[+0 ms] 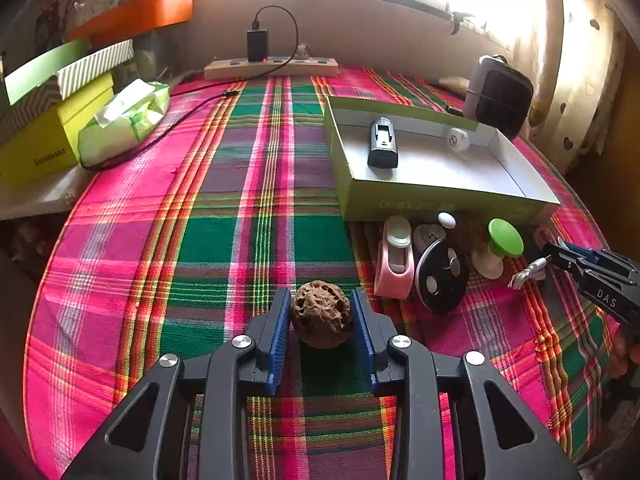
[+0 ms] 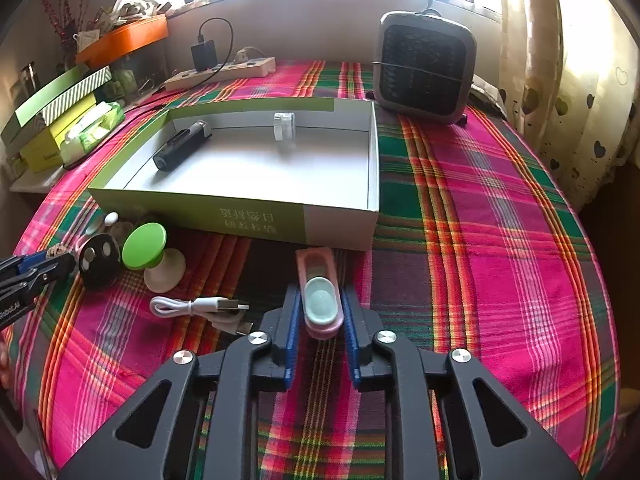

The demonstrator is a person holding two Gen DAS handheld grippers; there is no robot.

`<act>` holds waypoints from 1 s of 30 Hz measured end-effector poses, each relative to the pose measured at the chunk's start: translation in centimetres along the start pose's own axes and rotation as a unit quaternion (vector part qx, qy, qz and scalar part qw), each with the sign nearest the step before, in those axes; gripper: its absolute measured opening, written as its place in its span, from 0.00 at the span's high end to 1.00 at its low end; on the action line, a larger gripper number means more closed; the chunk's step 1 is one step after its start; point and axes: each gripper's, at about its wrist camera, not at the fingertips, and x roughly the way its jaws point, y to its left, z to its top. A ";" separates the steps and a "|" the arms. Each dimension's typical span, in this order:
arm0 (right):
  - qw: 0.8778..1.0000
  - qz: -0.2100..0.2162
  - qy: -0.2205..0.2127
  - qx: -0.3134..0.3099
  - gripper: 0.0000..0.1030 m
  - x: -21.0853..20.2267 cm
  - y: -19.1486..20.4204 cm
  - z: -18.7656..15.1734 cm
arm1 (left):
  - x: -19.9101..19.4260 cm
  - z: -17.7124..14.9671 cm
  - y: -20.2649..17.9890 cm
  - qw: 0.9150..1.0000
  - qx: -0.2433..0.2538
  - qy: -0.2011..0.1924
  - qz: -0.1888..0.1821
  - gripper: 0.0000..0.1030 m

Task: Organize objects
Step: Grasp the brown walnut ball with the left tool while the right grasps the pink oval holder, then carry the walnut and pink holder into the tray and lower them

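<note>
A wrinkled brown walnut rests on the plaid tablecloth, and my left gripper is shut on it, blue pads against both sides. My right gripper is shut on a pink case with a pale green lid, just in front of the open green-and-white box. The box holds a black device and a small white round item. Before the box stand another pink case, a black disc and a green-topped white stand. A white cable lies left of my right gripper.
A grey fan stands behind the box at the right. A power strip with a charger lies along the back wall. A tissue pack and stacked yellow and green boxes sit at the left. Curtains hang beyond the right table edge.
</note>
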 end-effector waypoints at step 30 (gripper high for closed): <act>1.000 0.013 -0.016 0.003 0.82 -1.2 -0.1 0.6 | -1.3 1.4 -0.6 1.000 0.007 -0.018 -0.014 0.72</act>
